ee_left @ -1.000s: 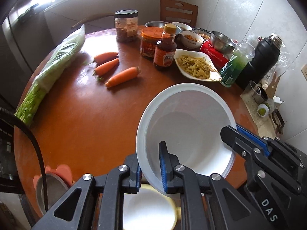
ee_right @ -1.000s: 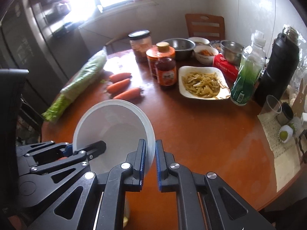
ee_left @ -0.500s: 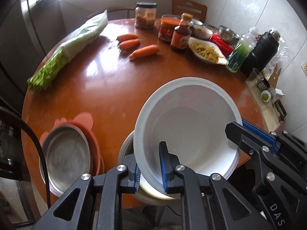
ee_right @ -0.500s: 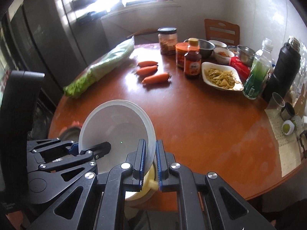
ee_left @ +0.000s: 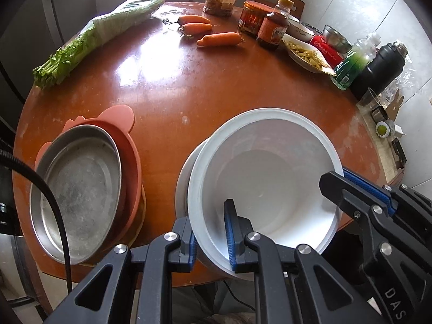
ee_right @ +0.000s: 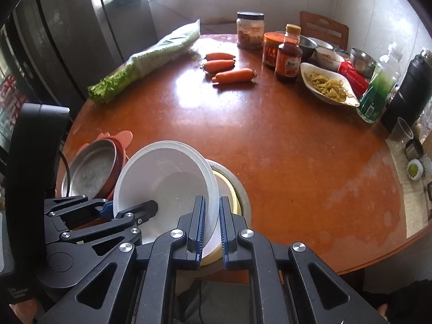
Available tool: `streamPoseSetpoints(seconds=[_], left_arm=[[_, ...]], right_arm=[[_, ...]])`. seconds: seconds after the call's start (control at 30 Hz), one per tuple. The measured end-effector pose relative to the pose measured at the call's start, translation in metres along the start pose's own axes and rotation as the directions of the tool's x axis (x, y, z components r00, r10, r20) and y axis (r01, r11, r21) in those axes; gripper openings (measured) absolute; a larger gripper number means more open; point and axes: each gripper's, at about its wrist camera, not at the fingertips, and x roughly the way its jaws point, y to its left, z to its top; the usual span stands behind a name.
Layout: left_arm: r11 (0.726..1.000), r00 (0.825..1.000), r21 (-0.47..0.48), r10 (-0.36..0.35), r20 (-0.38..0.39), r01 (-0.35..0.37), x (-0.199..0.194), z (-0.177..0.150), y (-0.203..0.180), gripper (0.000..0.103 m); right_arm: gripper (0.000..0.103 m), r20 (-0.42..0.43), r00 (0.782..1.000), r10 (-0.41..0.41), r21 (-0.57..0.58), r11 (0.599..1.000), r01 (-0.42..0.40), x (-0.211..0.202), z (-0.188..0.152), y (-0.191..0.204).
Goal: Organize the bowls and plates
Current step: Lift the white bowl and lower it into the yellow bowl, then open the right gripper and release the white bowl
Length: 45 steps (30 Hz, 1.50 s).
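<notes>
I have both the left gripper (ee_left: 210,239) and right gripper (ee_right: 212,225) pinched on the white bowl's (ee_left: 270,186) rim, tilted just above the stacked bowls (ee_right: 235,186), so I'd level it, centre, then release together.

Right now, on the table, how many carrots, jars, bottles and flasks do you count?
Carrots: 3
Jars: 2
Bottles: 2
Black flask: 1
Total: 8
</notes>
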Motion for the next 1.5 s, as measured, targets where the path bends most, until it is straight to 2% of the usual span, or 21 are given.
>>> streamPoseSetpoints(seconds=[0.4,0.8,1.07,1.3,1.5], left_arm=[[1.0,0.999,0.003,-0.002,-0.032,0.003,0.016,-0.003,-0.003,0.018],[1.0,0.999,-0.005,-0.029,-0.025,0.029,0.015,-0.003,0.001,0.022],[1.0,0.999,0.011,-0.021,-0.024,0.021,0.014,-0.003,0.0,0.024],[1.0,1.0,0.022,-0.022,0.004,0.022,0.006,-0.004,0.0,0.025],[0.999,0.999,0.028,-0.045,0.022,0.045,0.0,-0.003,0.002,0.03]], right_arm=[[0.012,-0.037,0.999,-0.008,0.004,1.0,0.008,0.016,0.0,-0.004],[0.012,-0.045,0.999,0.008,0.0,1.0,-0.008,0.023,0.002,-0.005],[0.012,-0.05,0.999,0.009,-0.01,1.0,-0.009,0.023,0.002,-0.004],[0.012,-0.053,0.999,0.003,-0.013,1.0,-0.004,0.025,0.003,-0.004],[0.012,-0.055,0.998,-0.001,-0.016,1.0,0.0,0.024,0.003,-0.002]])
